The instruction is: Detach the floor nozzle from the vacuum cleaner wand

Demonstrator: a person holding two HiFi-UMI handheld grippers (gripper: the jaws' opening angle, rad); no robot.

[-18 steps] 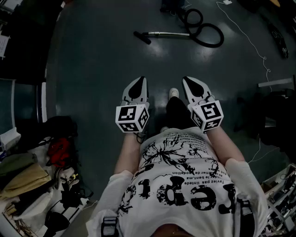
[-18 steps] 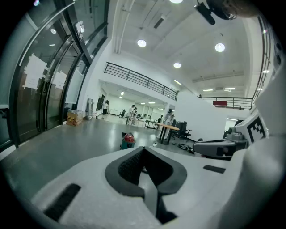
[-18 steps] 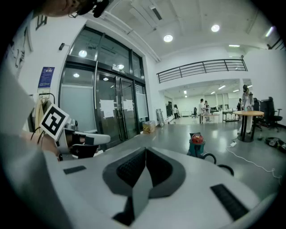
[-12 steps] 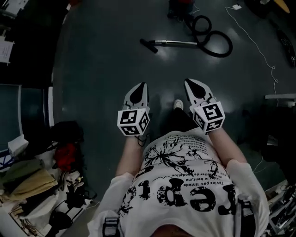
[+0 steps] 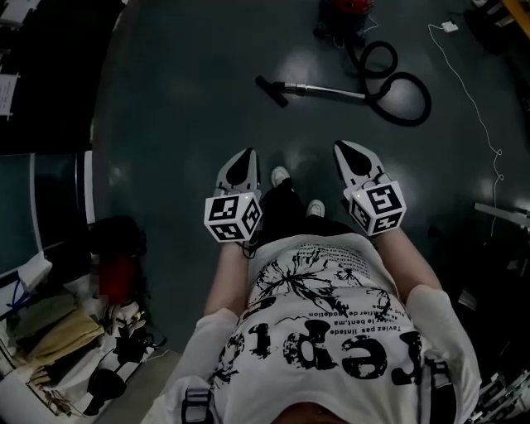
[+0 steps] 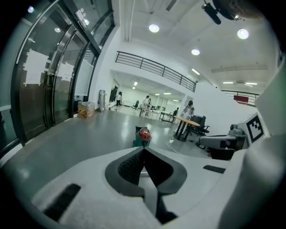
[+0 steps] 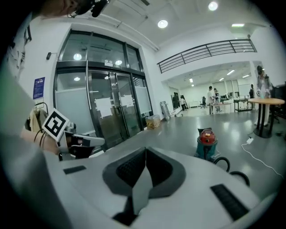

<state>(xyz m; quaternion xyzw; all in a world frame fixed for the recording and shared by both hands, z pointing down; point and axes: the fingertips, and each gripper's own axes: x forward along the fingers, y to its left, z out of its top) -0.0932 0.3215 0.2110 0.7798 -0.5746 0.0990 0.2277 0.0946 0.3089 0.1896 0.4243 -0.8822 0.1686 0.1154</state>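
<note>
Left gripper (image 5: 247,156) and right gripper (image 5: 342,147): jaws closed, nothing between them, held either side of the person's shoes (image 5: 280,175). Wand (image 5: 327,89) lies flat on the floor (image 5: 182,108), well apart from both grippers. Nozzle (image 5: 272,90) is attached at its left end in the head view; the hose (image 5: 397,83) at its right end runs to the red vacuum (image 5: 348,10).
</note>
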